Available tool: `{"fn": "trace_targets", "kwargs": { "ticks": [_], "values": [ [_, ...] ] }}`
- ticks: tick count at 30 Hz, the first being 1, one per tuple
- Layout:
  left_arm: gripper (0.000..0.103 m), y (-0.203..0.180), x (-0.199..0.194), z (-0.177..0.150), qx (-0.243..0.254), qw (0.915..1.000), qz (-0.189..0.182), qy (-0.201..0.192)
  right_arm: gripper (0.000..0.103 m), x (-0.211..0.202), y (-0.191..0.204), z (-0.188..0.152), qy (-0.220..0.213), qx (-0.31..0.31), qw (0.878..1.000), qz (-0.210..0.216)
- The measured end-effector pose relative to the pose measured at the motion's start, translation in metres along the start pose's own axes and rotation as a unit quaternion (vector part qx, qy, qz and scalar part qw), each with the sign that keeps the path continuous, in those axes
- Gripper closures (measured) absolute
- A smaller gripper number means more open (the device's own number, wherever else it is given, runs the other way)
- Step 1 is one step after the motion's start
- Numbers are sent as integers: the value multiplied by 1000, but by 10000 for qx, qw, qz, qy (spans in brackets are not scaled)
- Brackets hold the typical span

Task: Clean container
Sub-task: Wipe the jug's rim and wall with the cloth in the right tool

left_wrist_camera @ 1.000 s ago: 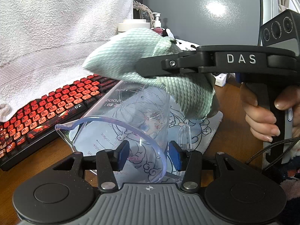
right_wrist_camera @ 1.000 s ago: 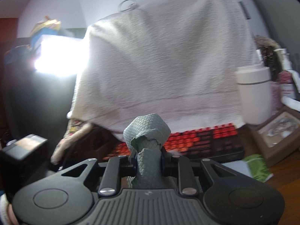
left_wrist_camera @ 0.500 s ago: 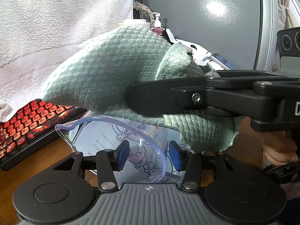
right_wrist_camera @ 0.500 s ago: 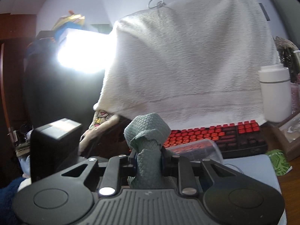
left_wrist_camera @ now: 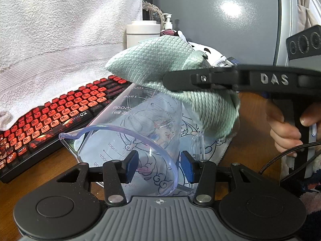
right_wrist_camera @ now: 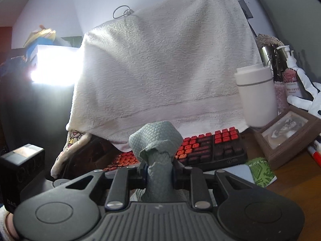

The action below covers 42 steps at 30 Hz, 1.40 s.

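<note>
A: Where's the jug (left_wrist_camera: pixel 128 138)?

B: Lying on its side on the desk (left_wrist_camera: pixel 252 120), over a printed mat (left_wrist_camera: pixel 202 140); clear plastic, volume marks on the wall, mouth turned to the left camera; its spout points to the picture's left, toward the keyboard (left_wrist_camera: pixel 60 112).

A: And the left gripper (left_wrist_camera: pixel 159 165)?

B: Its blue pads (left_wrist_camera: pixel 132 165) sit on either side of the jug's rim; one pad is seen through the jug's mouth, the other is outside the wall by the handle; the jaws look clamped on the jug, though the clear plastic makes the contact itself hard to read.

A: The right gripper (right_wrist_camera: pixel 159 172)?

B: Closed tight on a green cloth (right_wrist_camera: pixel 158 160); in its own view the cloth bunches up between the fingers; from the left view the cloth (left_wrist_camera: pixel 160 64) hangs over the jug's base end, at or just above the wall; I cannot tell if it touches; a hand (left_wrist_camera: pixel 284 128) holds the gripper's grip at the right.

A: What's behind?

B: A white towel (right_wrist_camera: pixel 160 70) draped over something tall behind the keyboard (right_wrist_camera: pixel 210 146); a white canister (right_wrist_camera: pixel 254 94) and a pump bottle (right_wrist_camera: pixel 291 74) to its right; a brown box (right_wrist_camera: pixel 289 134) nearer.
</note>
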<state>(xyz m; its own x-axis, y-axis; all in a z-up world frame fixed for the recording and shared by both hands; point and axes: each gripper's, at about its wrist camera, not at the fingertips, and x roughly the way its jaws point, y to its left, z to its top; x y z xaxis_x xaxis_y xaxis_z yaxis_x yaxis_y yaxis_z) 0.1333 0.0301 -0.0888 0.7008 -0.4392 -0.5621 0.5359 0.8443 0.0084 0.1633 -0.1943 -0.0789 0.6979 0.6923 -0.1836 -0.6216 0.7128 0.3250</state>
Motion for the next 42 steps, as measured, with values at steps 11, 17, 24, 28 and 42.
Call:
{"fn": "trace_targets", "kwargs": {
  "ticks": [11, 17, 24, 28, 42],
  "values": [
    [57, 1, 2, 0, 9, 10000, 6, 2, 82, -5, 37, -14, 250, -660, 9939, 850],
    [57, 1, 2, 0, 5, 10000, 3, 1, 80, -9, 32, -10, 262, -597, 9947, 789],
    [57, 0, 2, 0, 7, 10000, 8, 2, 74, -12, 12, -3, 125, -206, 9985, 486],
    [57, 0, 2, 0, 5, 10000, 6, 2, 74, -14, 0, -1, 11, 3, 9997, 255],
    [57, 0, 2, 1, 2, 10000, 6, 3, 67, -18, -18, 5, -25, 288, 9995, 88]
  ]
}}
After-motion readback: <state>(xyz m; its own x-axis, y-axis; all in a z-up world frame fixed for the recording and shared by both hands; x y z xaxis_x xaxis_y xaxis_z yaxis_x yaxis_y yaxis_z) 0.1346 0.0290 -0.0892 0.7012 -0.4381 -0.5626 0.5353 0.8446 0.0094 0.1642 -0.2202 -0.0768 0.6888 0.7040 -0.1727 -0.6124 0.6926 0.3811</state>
